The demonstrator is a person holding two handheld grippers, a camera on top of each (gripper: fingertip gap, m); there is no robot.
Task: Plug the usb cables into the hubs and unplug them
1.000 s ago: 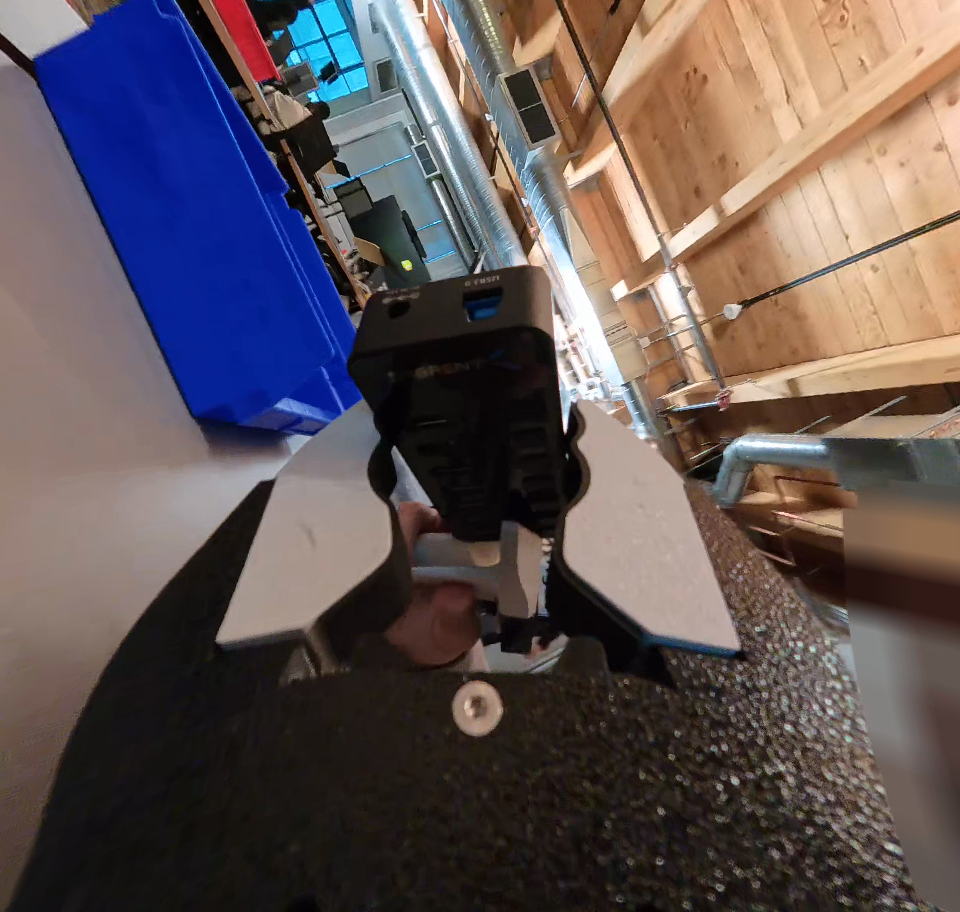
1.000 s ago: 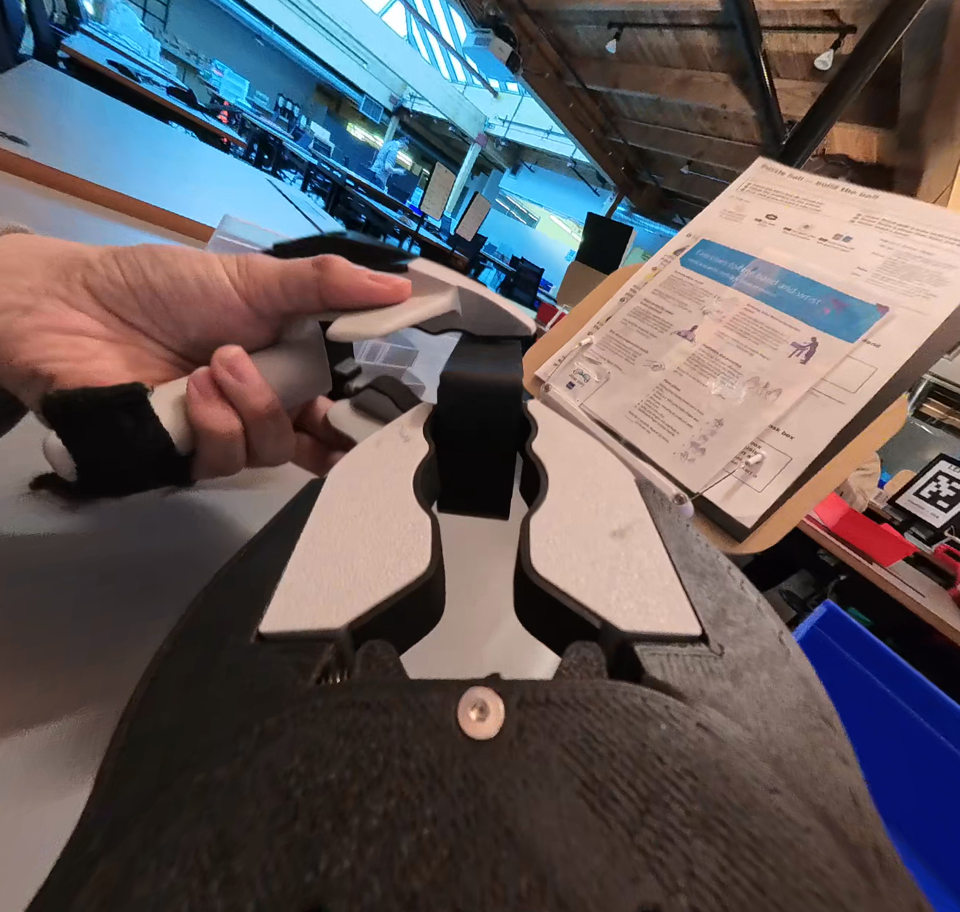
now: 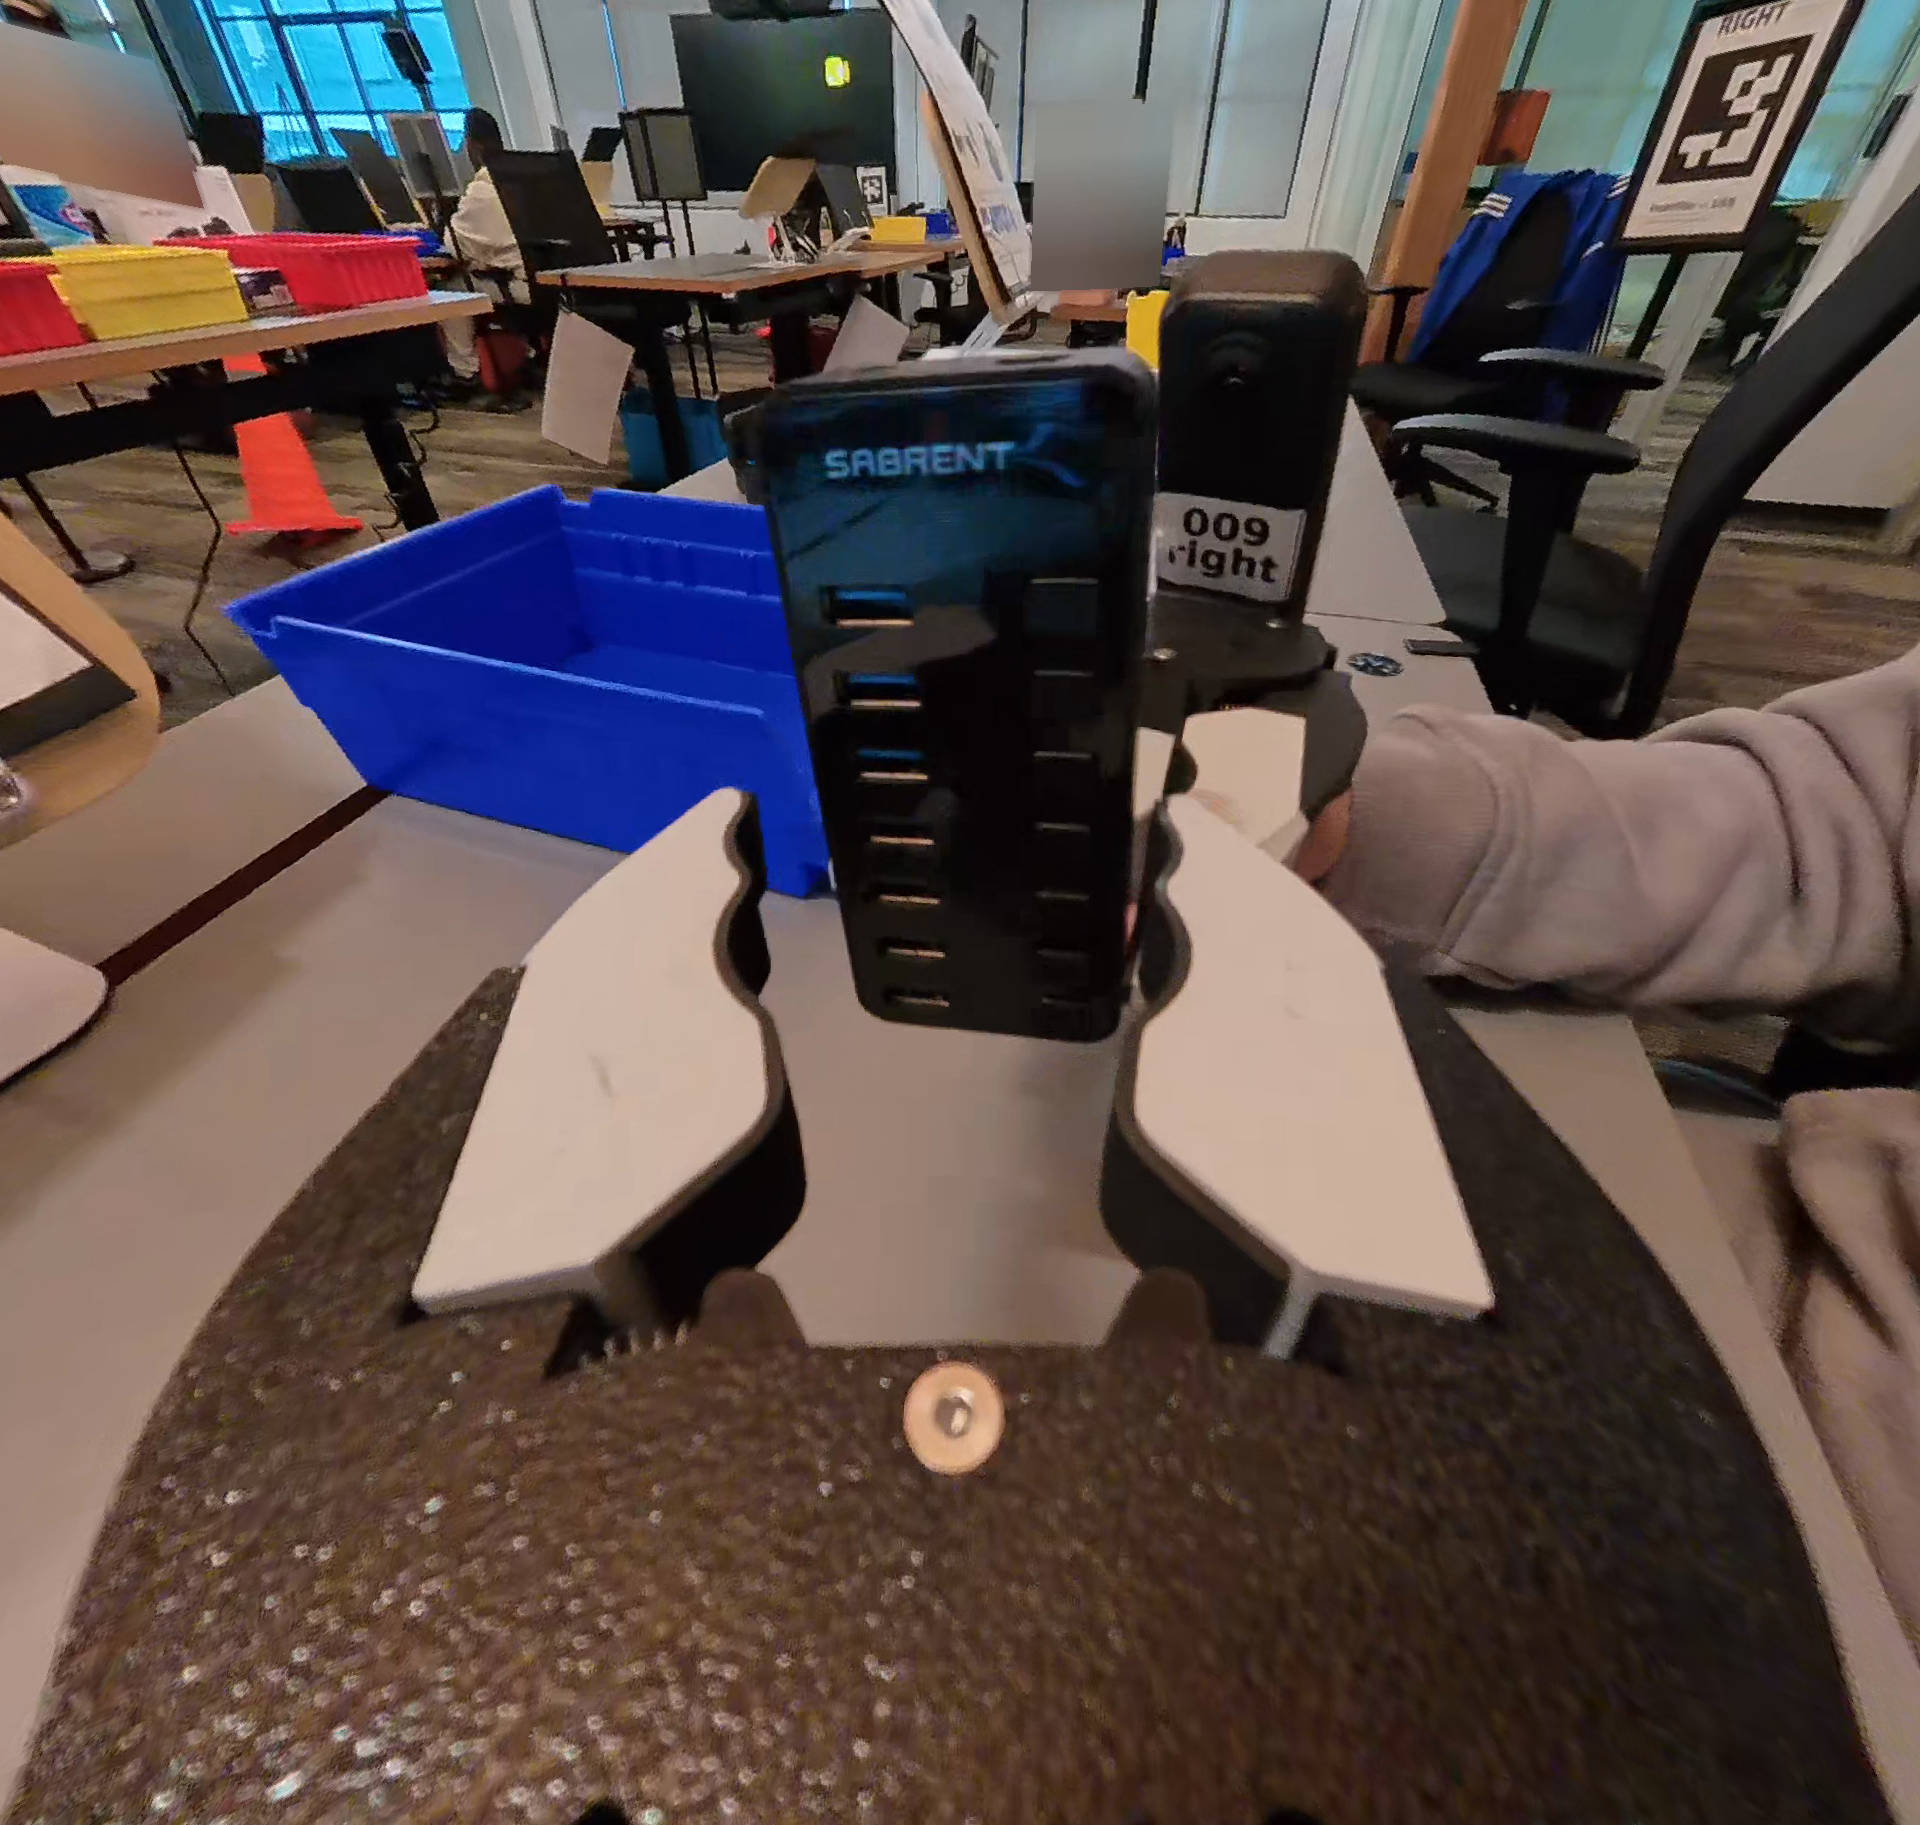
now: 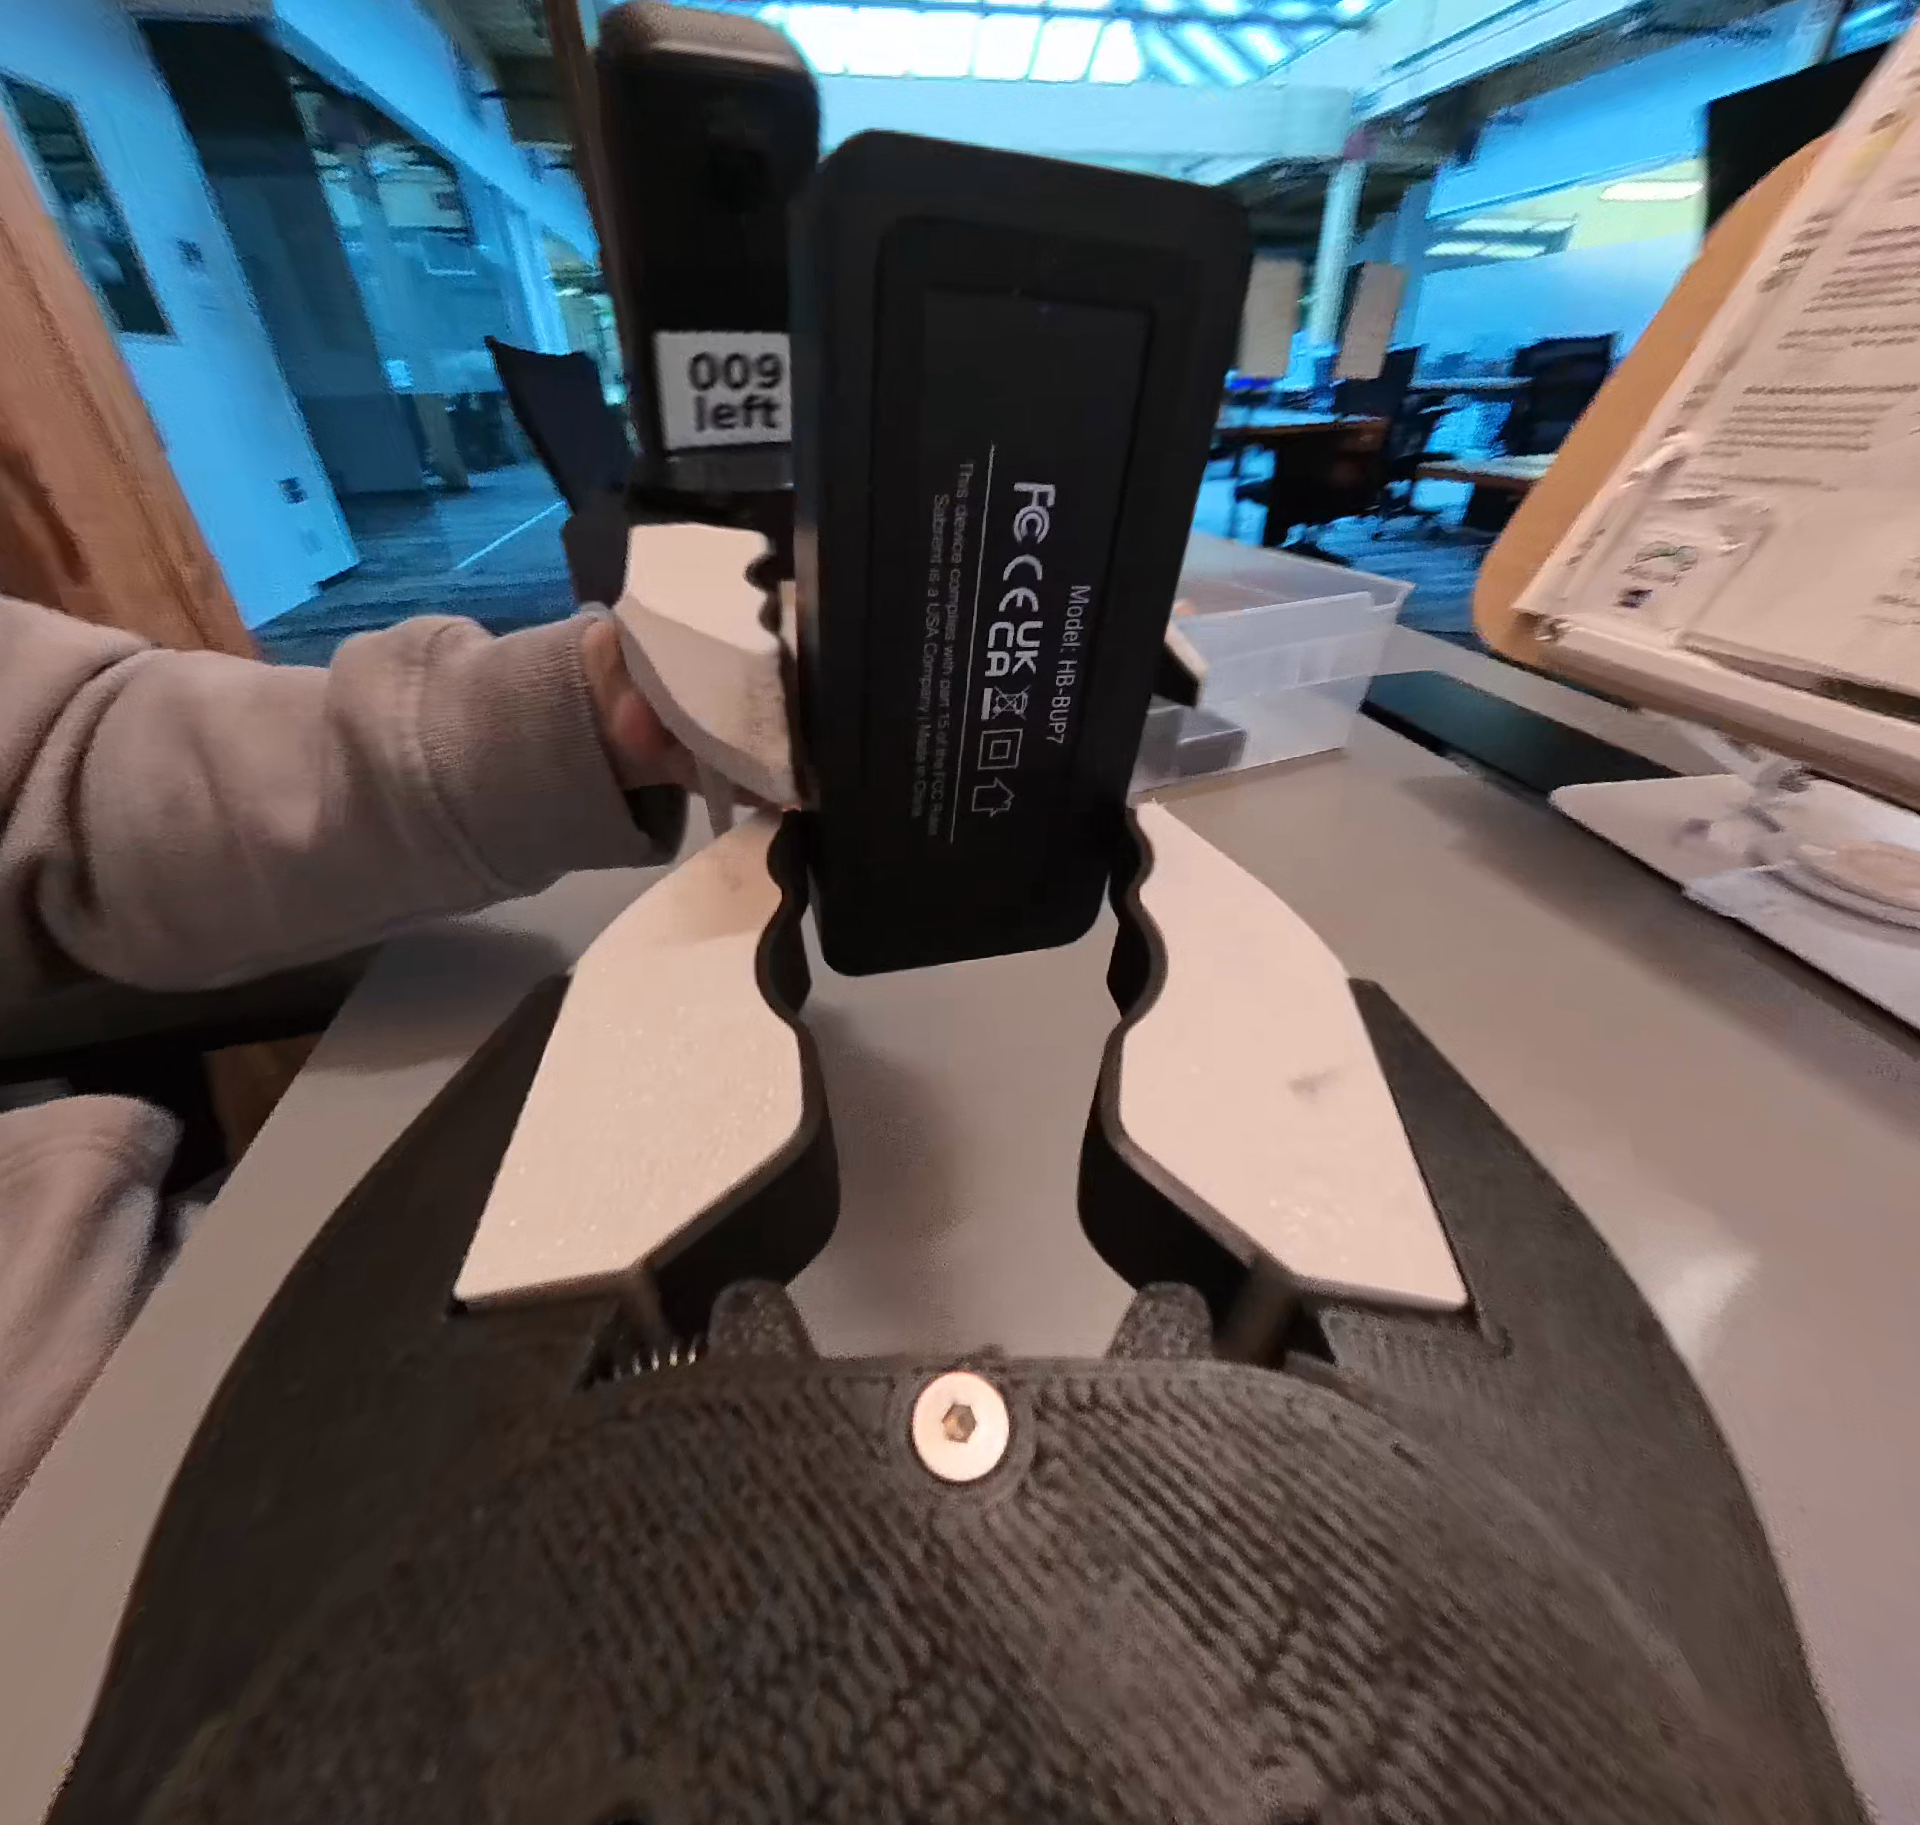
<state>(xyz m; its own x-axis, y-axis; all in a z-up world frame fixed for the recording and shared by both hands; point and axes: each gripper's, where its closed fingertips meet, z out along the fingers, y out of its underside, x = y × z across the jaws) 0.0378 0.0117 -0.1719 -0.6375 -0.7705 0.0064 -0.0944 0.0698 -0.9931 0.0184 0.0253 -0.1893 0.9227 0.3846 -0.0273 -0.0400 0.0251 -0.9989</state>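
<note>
Left wrist view shows the black USB hub (image 3: 966, 695) upright between the two grippers, its face with two columns of ports turned to this camera. The left gripper (image 3: 940, 840) has its jaws spread wider than the hub: the right finger lies against the hub's edge, and a gap shows at the left finger. In the right wrist view the hub's back with the printed label faces the camera, and the right gripper (image 4: 956, 871) has its jaws pressed on both lower side edges of the hub, gripping it over the grey desk (image 3: 260, 996). A blue bin (image 3: 520, 695) stands on the desk just behind the hub. A grey sleeve (image 3: 1610, 840) reaches to the right gripper.
</note>
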